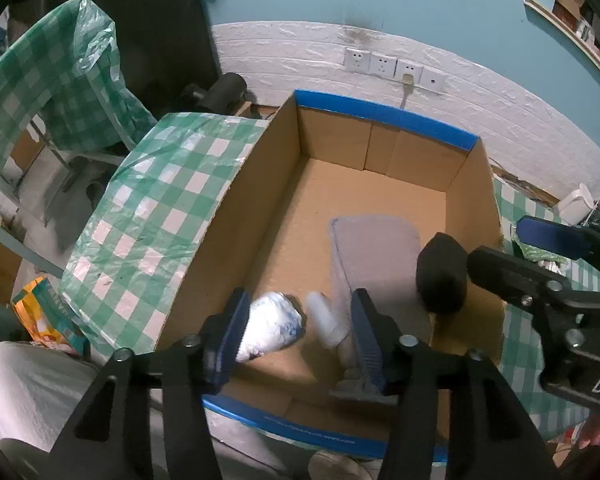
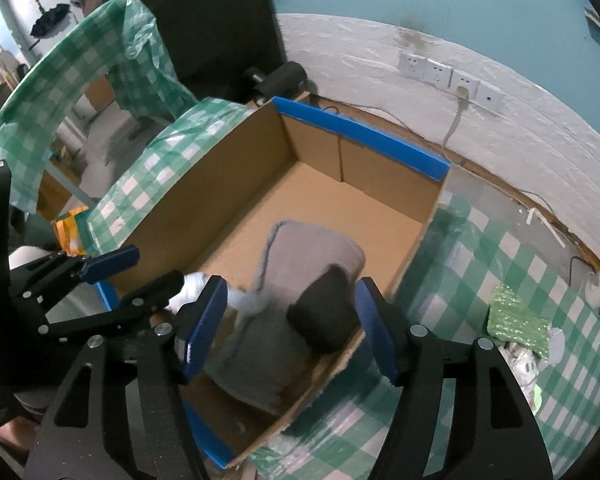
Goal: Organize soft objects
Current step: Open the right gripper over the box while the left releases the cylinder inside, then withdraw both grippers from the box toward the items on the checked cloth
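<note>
A cardboard box with a blue rim [image 1: 384,114] [image 2: 360,136] stands on the checked table. In it lie a folded grey cloth [image 1: 376,248] [image 2: 312,252], a black soft roll [image 1: 442,276] [image 2: 324,316] and a white-and-blue bundle [image 1: 274,328]. My left gripper [image 1: 298,336] [image 2: 158,266] hangs open over the box's near end, the bundle beside its left finger. A blurred white piece [image 1: 326,320] is loose between its fingers. My right gripper [image 2: 290,328] [image 1: 496,242] is open over the black roll, which lies on the grey cloth close to its right finger, unpressed.
A green checked plastic cloth [image 1: 168,200] [image 2: 500,264] covers the table. A glittery green cloth [image 2: 518,316] and crumpled white items lie to the right of the box. An orange packet [image 1: 40,312] sits at the table's left edge. Wall sockets [image 1: 396,66] are behind the box.
</note>
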Action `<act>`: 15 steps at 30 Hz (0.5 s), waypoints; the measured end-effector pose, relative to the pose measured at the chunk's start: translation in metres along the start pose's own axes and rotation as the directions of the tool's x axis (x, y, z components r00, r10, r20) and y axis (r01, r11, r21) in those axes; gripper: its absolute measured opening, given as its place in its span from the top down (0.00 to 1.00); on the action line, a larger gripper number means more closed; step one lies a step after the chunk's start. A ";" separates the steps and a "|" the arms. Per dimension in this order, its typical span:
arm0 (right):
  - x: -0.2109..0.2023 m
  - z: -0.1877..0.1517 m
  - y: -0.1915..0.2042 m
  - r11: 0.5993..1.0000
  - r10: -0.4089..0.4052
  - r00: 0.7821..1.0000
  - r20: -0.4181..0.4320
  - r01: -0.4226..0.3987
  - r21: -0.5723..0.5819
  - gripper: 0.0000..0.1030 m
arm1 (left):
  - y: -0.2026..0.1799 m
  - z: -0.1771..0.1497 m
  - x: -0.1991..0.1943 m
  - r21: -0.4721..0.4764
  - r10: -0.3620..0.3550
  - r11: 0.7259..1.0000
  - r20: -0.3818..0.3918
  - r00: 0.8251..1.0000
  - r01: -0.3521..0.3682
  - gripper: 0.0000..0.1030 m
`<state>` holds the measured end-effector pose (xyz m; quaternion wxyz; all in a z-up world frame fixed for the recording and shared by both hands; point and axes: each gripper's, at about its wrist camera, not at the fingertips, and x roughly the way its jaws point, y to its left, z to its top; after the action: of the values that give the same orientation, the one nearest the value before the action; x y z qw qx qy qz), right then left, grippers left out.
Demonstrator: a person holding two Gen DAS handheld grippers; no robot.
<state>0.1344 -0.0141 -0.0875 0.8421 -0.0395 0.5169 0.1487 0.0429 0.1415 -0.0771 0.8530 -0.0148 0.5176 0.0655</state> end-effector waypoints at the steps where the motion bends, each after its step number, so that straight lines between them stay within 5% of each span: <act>1: -0.001 0.000 -0.001 1.000 -0.002 1.000 0.002 0.002 0.002 0.34 | -0.001 0.000 -0.001 0.003 0.001 1.000 0.002 1.000 -0.001 0.42; 15: -0.022 -0.019 -0.035 0.998 -0.042 0.999 0.017 0.041 0.057 0.32 | -0.028 0.003 -0.013 0.026 -0.074 0.997 0.018 0.997 0.074 0.30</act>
<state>0.1190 -0.0558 -0.0798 0.8505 -0.0248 0.5122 0.1168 0.0432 0.1131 -0.0655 0.8599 -0.0226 0.5093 0.0276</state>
